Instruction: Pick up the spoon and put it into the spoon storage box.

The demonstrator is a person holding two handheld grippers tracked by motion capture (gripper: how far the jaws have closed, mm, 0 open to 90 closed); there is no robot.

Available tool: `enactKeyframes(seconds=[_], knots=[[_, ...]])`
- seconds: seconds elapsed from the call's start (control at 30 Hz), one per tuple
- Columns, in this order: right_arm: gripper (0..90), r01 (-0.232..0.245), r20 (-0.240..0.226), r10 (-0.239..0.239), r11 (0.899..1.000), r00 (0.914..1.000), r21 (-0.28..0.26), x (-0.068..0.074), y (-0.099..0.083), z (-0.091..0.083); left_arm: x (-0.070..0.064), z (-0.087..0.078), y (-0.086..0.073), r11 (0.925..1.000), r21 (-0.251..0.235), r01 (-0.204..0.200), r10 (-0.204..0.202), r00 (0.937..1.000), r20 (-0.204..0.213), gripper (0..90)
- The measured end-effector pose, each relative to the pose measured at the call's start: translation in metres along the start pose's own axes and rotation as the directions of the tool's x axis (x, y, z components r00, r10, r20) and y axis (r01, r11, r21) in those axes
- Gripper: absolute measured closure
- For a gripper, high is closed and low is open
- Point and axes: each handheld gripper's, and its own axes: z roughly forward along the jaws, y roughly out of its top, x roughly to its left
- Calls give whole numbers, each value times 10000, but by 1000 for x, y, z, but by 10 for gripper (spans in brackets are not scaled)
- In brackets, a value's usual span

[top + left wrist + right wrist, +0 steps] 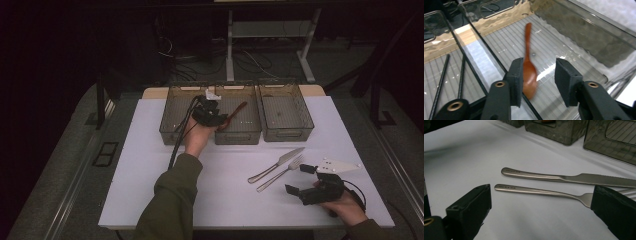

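The brown spoon (529,72) lay in the middle bin (238,134), with its bowl at the near end and its thin handle pointing to the far side. It looked like wood, so it was likely light and stiff and not very slippery. It looked blurry, so I could not tell if it was lying flat or had just slipped down. The best place to take hold would be the thin handle, or the neck just above the bowl, because the round bowl could slide out.

The left claw (537,82) hung over the near end of that bin. Its jaws were open about halfway and they held nothing. The spoon's bowl sat just beside the jaw on the left in the left gripper view.

Two thin black sticks (450,80) lay in the left bin (169,131). The right bin (286,134) looked bare inside.

On the near right of the white table (150,185) lay a metal knife (571,178) and a metal fork (541,191), side by side and close together. They looked hard, smooth and heavier than the spoon, and they could slip. Their long handles were the place to grab. Each handle had tiny writing near its end, too small to read.

The right claw (541,210) was near the fork. Its jaws were wide open, one at each end of the fork, and they held nothing.
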Motion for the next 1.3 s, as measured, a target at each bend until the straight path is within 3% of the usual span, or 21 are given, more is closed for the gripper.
enactKeyframes(seconds=[0.33, 0.57, 0.73, 1.3], knots=[[27, 0, 8, 0, 10000, 10000, -7, 0, 0, 0, -1, -14, 2, 9982, -225, -564, 577, 9962, 650, 462], [27, 4, 12, -4, 10000, 10000, 11, 0, 0, 0, -5, -28, -1, 9951, -515, -839, 896, 9886, 1212, 389], [27, 9, 6, -9, 10000, 10000, 30, 0, 0, 0, -9, -38, -6, 9922, -737, -1010, 1104, 9843, 1375, 370], [27, 3, 32, -3, 10000, 10000, 32, 0, 0, 0, -17, -70, -44, 9864, -1357, -927, 1182, 9738, 1943, 315]])
